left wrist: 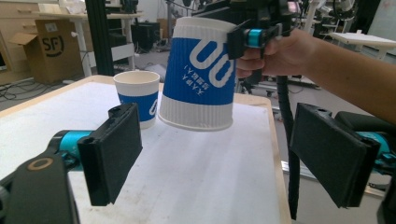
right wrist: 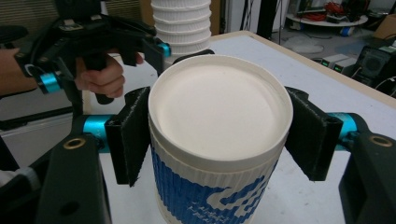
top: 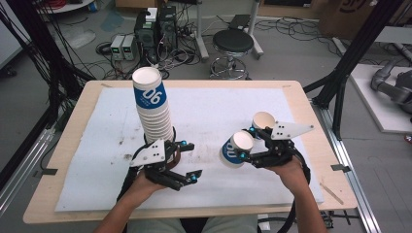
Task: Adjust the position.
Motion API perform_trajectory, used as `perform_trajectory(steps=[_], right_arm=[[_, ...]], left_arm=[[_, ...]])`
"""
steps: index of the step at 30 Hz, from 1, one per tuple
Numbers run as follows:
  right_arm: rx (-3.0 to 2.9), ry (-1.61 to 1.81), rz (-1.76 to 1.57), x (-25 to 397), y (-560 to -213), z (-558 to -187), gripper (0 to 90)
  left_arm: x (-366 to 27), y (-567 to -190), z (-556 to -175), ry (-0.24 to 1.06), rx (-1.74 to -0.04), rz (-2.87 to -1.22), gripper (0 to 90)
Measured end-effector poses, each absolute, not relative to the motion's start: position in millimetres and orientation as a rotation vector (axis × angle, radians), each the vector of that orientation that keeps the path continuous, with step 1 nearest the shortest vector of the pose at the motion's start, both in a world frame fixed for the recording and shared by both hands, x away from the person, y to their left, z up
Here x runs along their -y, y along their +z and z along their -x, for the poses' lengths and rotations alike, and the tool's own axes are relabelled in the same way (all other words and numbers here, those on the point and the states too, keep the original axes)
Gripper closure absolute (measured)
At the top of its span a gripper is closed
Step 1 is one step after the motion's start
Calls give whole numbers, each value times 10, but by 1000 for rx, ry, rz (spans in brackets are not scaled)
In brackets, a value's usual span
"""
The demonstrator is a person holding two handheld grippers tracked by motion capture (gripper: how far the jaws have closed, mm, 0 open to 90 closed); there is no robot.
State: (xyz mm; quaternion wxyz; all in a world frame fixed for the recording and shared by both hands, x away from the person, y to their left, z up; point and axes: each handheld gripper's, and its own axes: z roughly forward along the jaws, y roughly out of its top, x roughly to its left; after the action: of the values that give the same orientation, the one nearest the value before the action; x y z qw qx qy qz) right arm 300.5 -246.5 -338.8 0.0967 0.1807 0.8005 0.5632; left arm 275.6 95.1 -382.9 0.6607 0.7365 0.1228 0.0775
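The right tongs are clamped on a single paper cup, one jaw pressed to each side of its rim in the right gripper view, with the mouth facing the camera. In the high view that cup hangs tilted above the desk at about 4 o'clock from the middle of the white mat; the left gripper view shows its base clear of the surface. The left tongs stand open and hold nothing, their pads spread wide on either side of the held cup in the left gripper view. They sit just at 6 o'clock of the tall cup stack, which rises from the mat at about 8 o'clock of its middle. A second loose cup stands upright on the mat at 1 o'clock from the held one, near it but apart.

The step in hand looks like dealing cups out of the stack: one is already set down, another is being carried. Judging from that, the next move calls for turning the held cup upright, lowering it until its base meets the mat beside the standing cup, then easing the jaws apart. The left tongs seem placed to steady the stack's lower cups, which lean slightly and could tip.
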Motion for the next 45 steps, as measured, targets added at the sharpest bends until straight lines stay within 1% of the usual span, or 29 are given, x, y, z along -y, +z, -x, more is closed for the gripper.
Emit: perform_trajectory(steps=[6,9,15,26,29,37,40,42,45], right_arm=[[-2383,1690,-507,2407,-3360,-2971,304],[-2395,1689,-485,2381,-3355,-2963,305],[-2404,1696,-466,2342,-3351,-2959,305],[-2439,1755,-415,2287,-3377,-2967,307],[-2440,1787,-413,2277,-3387,-2974,308],[-2429,1859,-383,2247,-3397,-2982,310],[-2428,1864,-397,2258,-3402,-2983,313],[-2429,1866,-403,2264,-3413,-2994,315],[-2426,1871,-410,2272,-3430,-2998,316]], left_arm=[[-782,-3838,-2823,180,-265,-1699,157],[-712,-3844,-2863,151,-240,-1690,157],[-590,-3881,-2964,133,-237,-1705,160],[-513,-3945,-3040,81,-212,-1706,155],[-470,-3972,-3036,36,-190,-1717,154],[-409,-4013,-3054,26,-195,-1737,153],[-417,-4003,-3054,44,-180,-1740,180],[-415,-3995,-3043,57,-169,-1743,220],[-423,-3988,-3037,64,-166,-1751,245]])
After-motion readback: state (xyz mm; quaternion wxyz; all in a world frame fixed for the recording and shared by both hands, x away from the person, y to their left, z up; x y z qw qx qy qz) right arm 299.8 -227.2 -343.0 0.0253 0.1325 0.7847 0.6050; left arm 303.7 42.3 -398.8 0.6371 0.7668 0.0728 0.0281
